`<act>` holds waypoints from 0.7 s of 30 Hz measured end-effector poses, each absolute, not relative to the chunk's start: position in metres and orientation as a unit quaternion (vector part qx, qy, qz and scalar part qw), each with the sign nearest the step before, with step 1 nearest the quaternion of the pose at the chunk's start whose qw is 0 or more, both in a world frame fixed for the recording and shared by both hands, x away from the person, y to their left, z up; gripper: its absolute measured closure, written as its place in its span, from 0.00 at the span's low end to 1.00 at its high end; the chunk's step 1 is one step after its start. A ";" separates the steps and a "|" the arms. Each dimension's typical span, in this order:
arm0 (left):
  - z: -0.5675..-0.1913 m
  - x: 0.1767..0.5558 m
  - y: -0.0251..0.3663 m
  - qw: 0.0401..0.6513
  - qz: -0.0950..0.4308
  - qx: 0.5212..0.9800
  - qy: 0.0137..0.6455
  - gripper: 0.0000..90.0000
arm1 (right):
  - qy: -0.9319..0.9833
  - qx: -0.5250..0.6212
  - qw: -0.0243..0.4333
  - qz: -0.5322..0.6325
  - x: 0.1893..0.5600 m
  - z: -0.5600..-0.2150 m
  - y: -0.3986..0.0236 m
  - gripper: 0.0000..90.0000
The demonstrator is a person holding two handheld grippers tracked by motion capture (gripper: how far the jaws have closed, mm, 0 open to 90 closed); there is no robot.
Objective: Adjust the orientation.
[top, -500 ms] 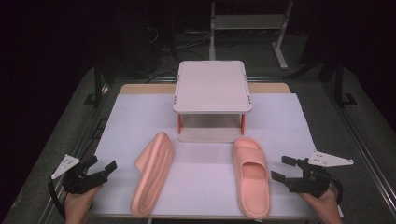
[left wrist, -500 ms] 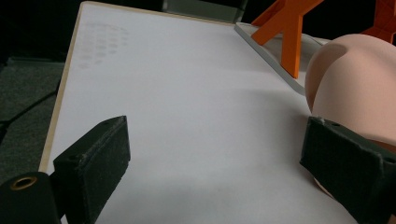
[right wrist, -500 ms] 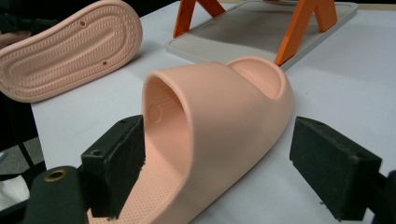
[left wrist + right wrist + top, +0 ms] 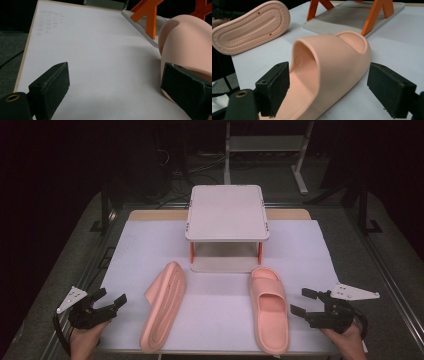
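Your left gripper (image 4: 110,300) sits at the near left edge of the table (image 4: 300,240), its jaws spread apart with nothing between them; in the left gripper view the pads frame bare white table cover, and the left slipper (image 4: 186,45) shows just beyond the pad on that view's right. That left slipper (image 4: 164,306) stands tipped on its side on the table, its ribbed sole facing your left gripper, near it but apart. Your right gripper (image 4: 301,302) is at the near right edge, jaws also wide apart and gripping nothing; it points at the right slipper (image 4: 270,309), which lies sole down with its strap toward the small rack (image 4: 227,212). In the right gripper view the right slipper (image 4: 329,65) lies between the two pads, and whether either pad touches it cannot be told. The rack stands behind both slippers, a pale top shelf on orange legs over a pale base.
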State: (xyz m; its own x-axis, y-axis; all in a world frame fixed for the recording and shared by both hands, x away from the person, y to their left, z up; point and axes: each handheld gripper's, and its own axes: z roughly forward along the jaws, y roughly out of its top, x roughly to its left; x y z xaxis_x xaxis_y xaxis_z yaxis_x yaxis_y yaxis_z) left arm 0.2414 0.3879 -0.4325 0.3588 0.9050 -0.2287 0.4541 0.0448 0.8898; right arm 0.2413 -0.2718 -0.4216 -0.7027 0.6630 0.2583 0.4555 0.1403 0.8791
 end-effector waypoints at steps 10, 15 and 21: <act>-0.432 0.233 0.379 0.491 0.225 0.671 0.507 0.09 | 0.751 0.365 0.092 0.542 0.240 -0.420 -0.268 0.20; -0.431 0.230 0.373 0.482 0.222 0.688 0.495 0.09 | 0.750 0.363 0.093 0.545 0.239 -0.419 -0.268 0.20; -0.433 0.233 0.365 0.471 0.195 0.715 0.479 0.20 | 0.751 0.361 0.089 0.545 0.240 -0.420 -0.265 0.20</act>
State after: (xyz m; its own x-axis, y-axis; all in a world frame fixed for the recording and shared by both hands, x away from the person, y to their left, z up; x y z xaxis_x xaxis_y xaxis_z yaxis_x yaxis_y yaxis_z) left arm 0.2332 0.3654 -0.4330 0.4662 0.8677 -0.1725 0.5009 -0.0982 0.8599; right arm 0.2403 -0.2647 -0.4196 -0.7228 0.6405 0.2597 0.4459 0.1452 0.8832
